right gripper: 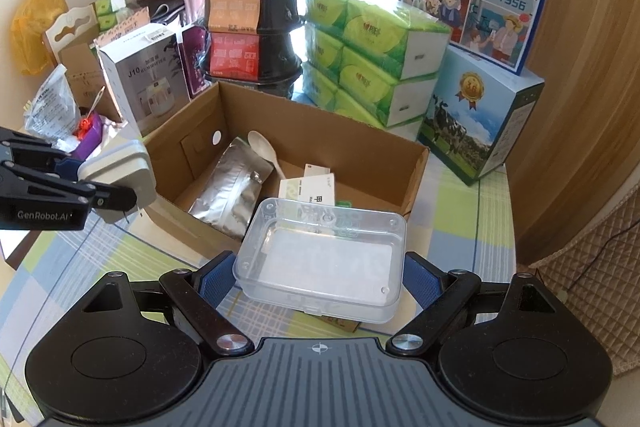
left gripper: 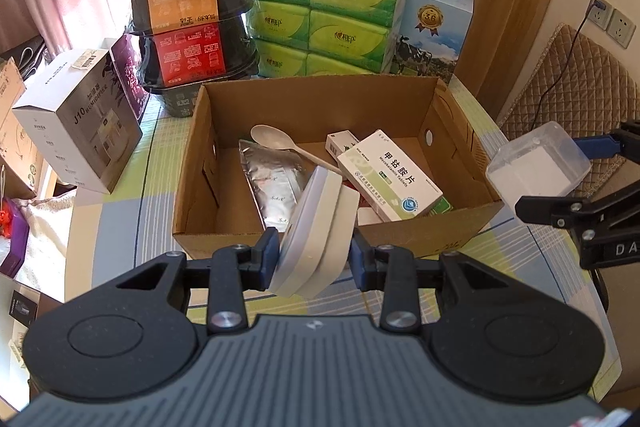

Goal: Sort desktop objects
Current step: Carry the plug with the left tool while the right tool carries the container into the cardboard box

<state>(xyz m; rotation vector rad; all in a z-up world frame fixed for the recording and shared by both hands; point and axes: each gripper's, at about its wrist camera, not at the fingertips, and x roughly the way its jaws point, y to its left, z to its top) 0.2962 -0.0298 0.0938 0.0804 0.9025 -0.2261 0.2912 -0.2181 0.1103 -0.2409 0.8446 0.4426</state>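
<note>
My left gripper point(left gripper: 314, 263) is shut on a white and grey flat case point(left gripper: 316, 231), held on edge above the near wall of the open cardboard box point(left gripper: 320, 91). My right gripper point(right gripper: 320, 277) is shut on a clear plastic box point(right gripper: 324, 251), held level just in front of the cardboard box point(right gripper: 304, 123). Inside the cardboard box lie a white spoon point(left gripper: 272, 139), a silver foil pouch point(left gripper: 272, 183) and a green and white medicine carton point(left gripper: 392, 179). From the left wrist, the clear plastic box point(left gripper: 538, 167) and right gripper point(left gripper: 560, 175) show at the right edge.
Behind the cardboard box stand stacked black bowls point(left gripper: 192, 27), green tissue packs point(left gripper: 320, 15) and blue milk cartons point(left gripper: 432, 35). A white humidifier box point(left gripper: 76, 135) sits at the left. A checked cloth point(left gripper: 120, 223) covers the table. A quilted chair point(left gripper: 576, 79) stands at the right.
</note>
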